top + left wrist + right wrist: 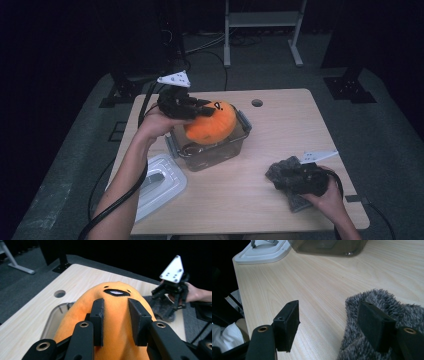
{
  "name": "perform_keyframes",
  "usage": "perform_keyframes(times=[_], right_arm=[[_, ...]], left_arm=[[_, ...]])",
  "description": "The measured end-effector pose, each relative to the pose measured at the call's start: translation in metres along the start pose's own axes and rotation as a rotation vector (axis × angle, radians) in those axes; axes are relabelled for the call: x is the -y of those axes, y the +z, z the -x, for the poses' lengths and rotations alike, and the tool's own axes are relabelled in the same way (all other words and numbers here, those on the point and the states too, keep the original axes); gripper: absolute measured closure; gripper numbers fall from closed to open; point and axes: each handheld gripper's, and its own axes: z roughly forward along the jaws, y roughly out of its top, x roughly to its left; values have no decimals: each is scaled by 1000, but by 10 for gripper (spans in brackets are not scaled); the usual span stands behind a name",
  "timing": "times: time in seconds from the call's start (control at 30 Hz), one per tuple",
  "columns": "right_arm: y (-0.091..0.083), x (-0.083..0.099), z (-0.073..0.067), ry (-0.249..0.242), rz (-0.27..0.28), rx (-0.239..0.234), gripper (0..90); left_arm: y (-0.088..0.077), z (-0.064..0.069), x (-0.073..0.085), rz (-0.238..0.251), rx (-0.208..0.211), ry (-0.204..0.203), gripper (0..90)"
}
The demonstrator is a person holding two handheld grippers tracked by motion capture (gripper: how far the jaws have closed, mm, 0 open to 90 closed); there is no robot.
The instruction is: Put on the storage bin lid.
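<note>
The orange plush toy (212, 125) sits half inside the clear container (212, 152) near the middle of the tabletop (280, 200), its upper part bulging well above the rim. The left gripper (192, 111) pinches it from the person's left, jaws pressed into the soft sides. Judging by that, the toy is either on its way in or on its way out, and the job is not finished: the container's pale lid (157, 182) lies off to the left near the tabletop's edge, well apart from the rim. The right gripper (295, 180) rests low at the right, jaws spread over a grey fuzzy cloth (282, 172) without squeezing it.

The left gripper view reveals the toy's stitched face (a small mouth and two dots), which reads as a faint mark from above. The right gripper view shows one pad lying on the cloth's pile and the other over bare wood; the high view cannot show that gap.
</note>
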Motion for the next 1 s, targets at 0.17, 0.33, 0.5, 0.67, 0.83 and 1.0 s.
perform_keyframes(times=[0.17,0.33,0.5,0.67,0.83,1.0], right_arm=[[0,0,0,0,0,-1,333],[0,0,0,1,0,-2,333],[0,0,0,-1,-3,-3,333],[0,0,1,-1,0,-4,333],[0,1,1,0,1,-6,333],[0,1,2,2,1,-6,333]], left_arm=[[2,-9,5,4,-15,-14,677],[7,-17,11,10,-30,-18,678],[14,-23,15,9,-39,-32,678],[23,-27,19,-14,-43,-40,679],[30,-32,23,-23,-51,-39,680],[39,-35,26,-33,-56,-40,680]])
